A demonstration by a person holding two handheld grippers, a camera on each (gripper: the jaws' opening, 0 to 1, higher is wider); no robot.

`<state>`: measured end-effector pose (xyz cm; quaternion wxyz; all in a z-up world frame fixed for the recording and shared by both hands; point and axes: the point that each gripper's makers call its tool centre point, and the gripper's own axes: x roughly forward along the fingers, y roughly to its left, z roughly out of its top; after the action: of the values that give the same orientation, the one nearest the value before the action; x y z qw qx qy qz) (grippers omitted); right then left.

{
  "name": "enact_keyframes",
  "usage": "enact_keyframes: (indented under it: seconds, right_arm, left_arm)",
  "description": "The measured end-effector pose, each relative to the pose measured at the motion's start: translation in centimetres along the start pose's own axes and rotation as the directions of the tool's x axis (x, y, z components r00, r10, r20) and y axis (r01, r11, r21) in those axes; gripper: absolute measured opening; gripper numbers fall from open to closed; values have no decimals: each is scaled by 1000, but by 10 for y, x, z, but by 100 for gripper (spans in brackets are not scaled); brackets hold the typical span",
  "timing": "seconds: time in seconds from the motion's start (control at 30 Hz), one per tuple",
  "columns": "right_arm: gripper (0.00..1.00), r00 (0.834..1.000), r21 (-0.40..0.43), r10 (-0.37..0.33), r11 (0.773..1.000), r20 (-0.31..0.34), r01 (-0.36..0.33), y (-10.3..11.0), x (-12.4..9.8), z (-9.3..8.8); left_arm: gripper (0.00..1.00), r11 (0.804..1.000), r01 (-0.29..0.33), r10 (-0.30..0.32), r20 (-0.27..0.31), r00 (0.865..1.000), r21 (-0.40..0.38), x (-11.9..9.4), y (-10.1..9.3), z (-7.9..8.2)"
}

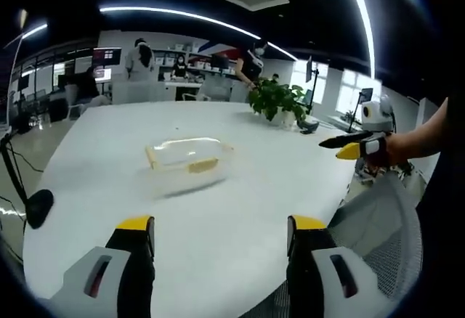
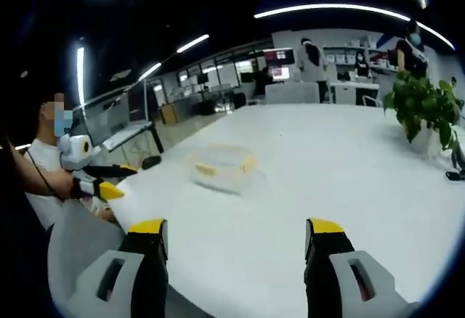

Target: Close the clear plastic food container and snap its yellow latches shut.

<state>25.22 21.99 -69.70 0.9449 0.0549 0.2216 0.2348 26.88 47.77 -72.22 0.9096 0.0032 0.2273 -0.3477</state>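
Clear food container [image 1: 187, 155] with yellow latches [image 1: 203, 165] sits on the white table [image 1: 240, 209], well in from the near edge, closer to the middle. Left gripper [image 1: 218, 249] hovers over the near edge, jaws spread wide, nothing between them. Right gripper [image 2: 236, 253] same: jaws released, empty, short of the container. Potted plant [image 1: 278, 102] near the table's far right edge.

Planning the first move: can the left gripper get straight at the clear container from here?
Probably yes. The left gripper has its jaws open and points at the clear container, with only bare white table between them. The potted plant stands well off to the side.
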Motion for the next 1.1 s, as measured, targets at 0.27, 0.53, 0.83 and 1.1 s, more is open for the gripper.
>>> enact_keyframes:
  seconds: [0.27, 0.53, 0.83, 1.1]
  right_arm:
    - [79, 999, 5, 7, 1000, 51, -7, 18, -1, -3]
    - [77, 999, -100, 25, 995, 48, -20, 26, 6, -10]
    - [69, 994, -358, 111, 928, -10, -107, 60, 9, -29]
    - [73, 987, -314, 159, 937, -16, -156, 64, 8, -32]
  left_arm:
    - [69, 996, -64, 64, 4, 998, 62, -8, 3, -7]
    - [67, 987, -87, 91, -21, 996, 139, -4, -1, -18]
    - [64, 988, -99, 100, 4, 995, 114, -2, -3, -17]
    - [58, 980, -35, 33, 13, 999, 197, 1, -21, -18]
